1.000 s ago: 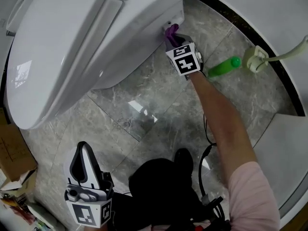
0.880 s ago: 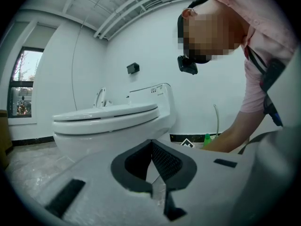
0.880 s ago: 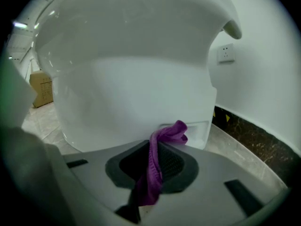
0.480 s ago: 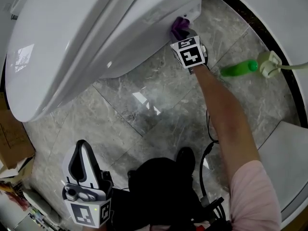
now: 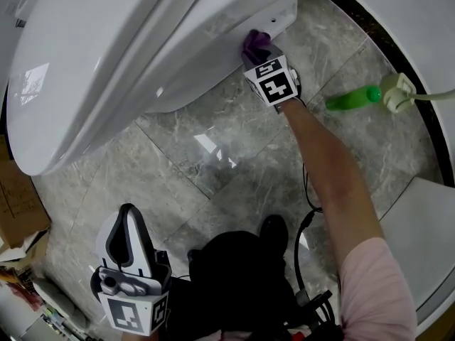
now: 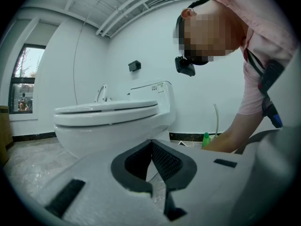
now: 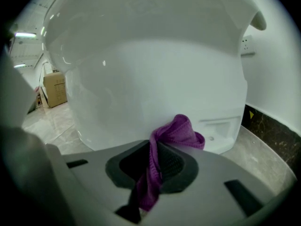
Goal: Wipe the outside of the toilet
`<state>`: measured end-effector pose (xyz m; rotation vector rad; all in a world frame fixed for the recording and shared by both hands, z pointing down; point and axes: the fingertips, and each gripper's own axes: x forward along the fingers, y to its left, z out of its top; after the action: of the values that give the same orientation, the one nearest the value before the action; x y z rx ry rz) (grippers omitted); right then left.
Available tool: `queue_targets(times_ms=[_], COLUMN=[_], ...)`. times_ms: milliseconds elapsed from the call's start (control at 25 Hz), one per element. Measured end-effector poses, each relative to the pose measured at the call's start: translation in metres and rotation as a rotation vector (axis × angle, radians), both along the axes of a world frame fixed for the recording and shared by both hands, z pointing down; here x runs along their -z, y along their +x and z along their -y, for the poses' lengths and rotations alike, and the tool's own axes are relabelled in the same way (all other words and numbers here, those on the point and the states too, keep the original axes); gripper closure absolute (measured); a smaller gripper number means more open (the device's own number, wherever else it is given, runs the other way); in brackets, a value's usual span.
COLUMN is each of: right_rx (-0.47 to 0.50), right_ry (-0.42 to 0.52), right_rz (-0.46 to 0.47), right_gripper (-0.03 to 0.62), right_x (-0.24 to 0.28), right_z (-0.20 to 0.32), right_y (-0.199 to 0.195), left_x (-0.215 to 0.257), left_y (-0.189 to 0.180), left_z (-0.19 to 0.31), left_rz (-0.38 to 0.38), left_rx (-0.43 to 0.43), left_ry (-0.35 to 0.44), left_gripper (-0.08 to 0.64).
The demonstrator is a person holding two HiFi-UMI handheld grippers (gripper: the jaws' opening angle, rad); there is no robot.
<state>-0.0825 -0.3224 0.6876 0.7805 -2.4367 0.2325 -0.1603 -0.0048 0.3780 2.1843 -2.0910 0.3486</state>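
Right tool (image 7: 153,149): jaws pinched shut on a purple cloth (image 7: 181,130), with the wad bunched past the tips so that fabric, not plastic, meets the porcelain. The cloth sits against the toilet (image 7: 150,69), low on its outer side near the base. Left tool (image 6: 150,149): jaws together, nothing between them, held low over the floor (image 5: 213,148), probably parked clear. A green bottle (image 5: 350,98) lies beside the working arm.

Bathroom, white toilet (image 5: 128,55), grey marble floor tiles (image 5: 213,162), green cleaner bottle (image 5: 352,98)
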Motion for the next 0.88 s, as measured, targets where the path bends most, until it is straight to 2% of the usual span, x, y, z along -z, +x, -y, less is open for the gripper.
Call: queue_targets(times_ms=[360,880], right_rx=[0.054,0.127], right_ry=[-0.008,-0.069], right_rz=[0.011,0.033], right_gripper=[0.537,0.537], right_x=[-0.001,0.001], right_z=[-0.028,-0.08], right_y=[-0.022,-0.061], left_x=[0.005,0.011], left_y=[-0.006,-0.018], left_z=[-0.009,-0.024], left_rz=[-0.004,-0.009], left_rx=[0.004,0.011], left_ry=[0.021,0.044], left_gripper=[0.552,0.552])
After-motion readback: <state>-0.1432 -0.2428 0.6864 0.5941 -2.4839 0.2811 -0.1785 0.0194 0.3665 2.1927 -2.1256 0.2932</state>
